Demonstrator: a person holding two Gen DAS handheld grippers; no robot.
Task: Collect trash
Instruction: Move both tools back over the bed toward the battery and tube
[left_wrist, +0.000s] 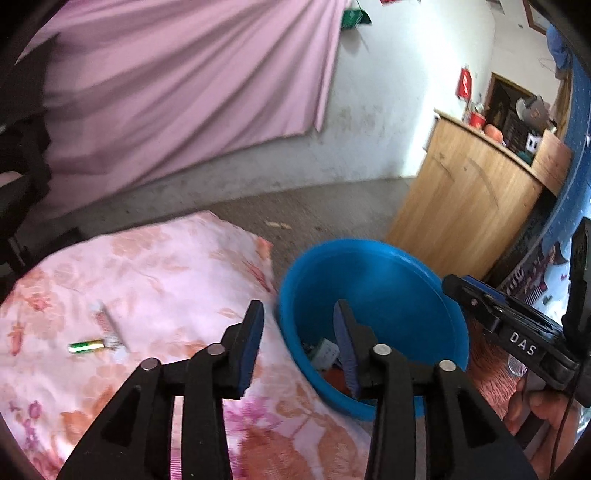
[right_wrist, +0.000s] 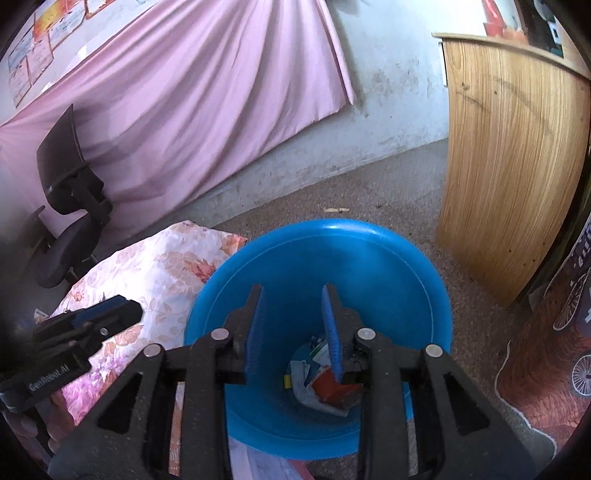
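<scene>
A blue plastic basin (left_wrist: 388, 280) stands on the floor beside a floral quilt (left_wrist: 155, 273). In its bottom lies trash (right_wrist: 321, 380): crumpled wrappers and a red piece. My left gripper (left_wrist: 297, 312) is open and empty, hanging over the quilt's edge and the basin's near rim. A green battery (left_wrist: 86, 346) and a scrap of wrapper (left_wrist: 107, 326) lie on the quilt to its left. My right gripper (right_wrist: 291, 295) is open above the basin (right_wrist: 332, 258), with nothing between its pads. Each gripper shows at the edge of the other's view, the right gripper (left_wrist: 461, 286) and the left gripper (right_wrist: 127, 312).
A wooden cabinet (right_wrist: 509, 166) stands right of the basin, with a pink curtain (right_wrist: 184, 92) on the far wall. A black office chair (right_wrist: 70, 206) is behind the quilt (right_wrist: 155, 273). A patterned cloth (right_wrist: 546, 369) lies at the right. A person's hand (left_wrist: 543, 410) holds the right gripper.
</scene>
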